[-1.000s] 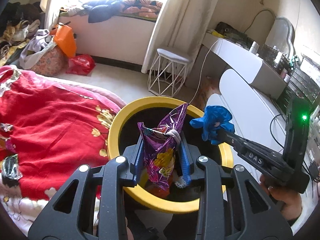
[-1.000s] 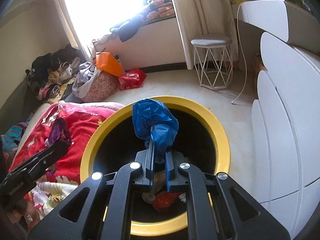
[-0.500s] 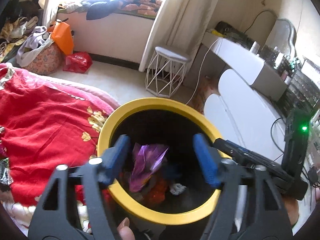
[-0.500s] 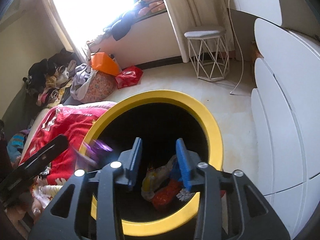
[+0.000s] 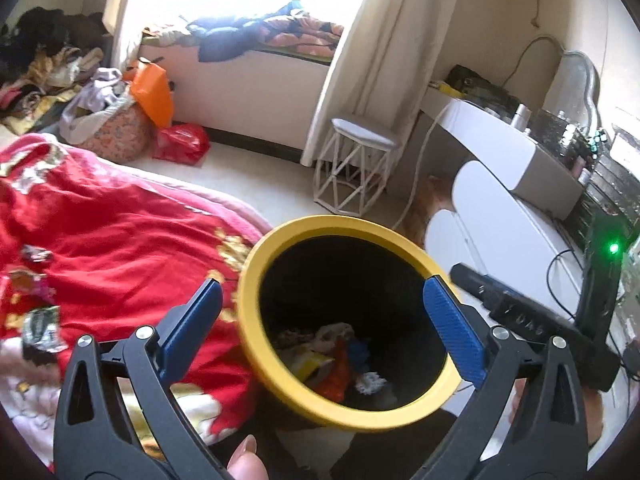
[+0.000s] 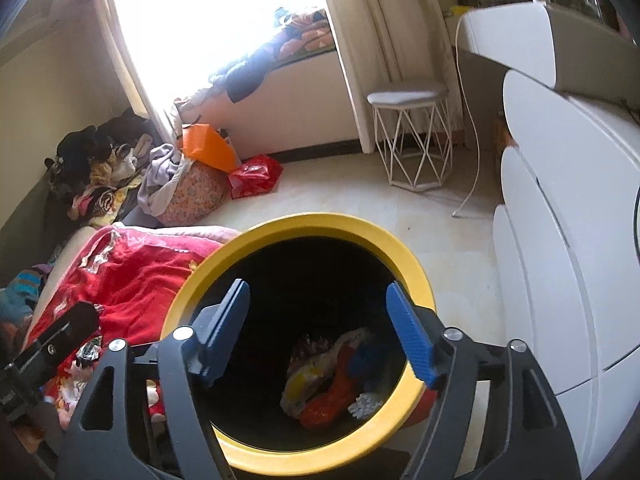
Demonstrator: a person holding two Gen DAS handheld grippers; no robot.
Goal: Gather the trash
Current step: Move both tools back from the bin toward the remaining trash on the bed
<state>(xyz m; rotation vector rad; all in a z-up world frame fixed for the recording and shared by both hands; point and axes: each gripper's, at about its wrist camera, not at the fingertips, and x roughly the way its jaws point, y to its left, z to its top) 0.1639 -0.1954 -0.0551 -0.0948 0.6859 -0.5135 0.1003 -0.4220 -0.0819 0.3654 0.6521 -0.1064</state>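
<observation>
One yellow-rimmed bin (image 6: 416, 276), one wire stool (image 6: 412, 136), one red bag (image 6: 256, 174), two grippers.

A red blanket (image 5: 104, 240) covers the bed. On the floor by the window ledge stand a white wire stool (image 6: 412, 136), an orange bag (image 6: 208, 148) and a red bag (image 6: 254, 176).

The bin (image 6: 416, 268) stands on the floor between the bed (image 6: 136, 268) at left and the drawers (image 6: 560, 280) at right, trash (image 6: 332, 380) inside; the stool (image 6: 412, 140) stands far behind.
</observation>
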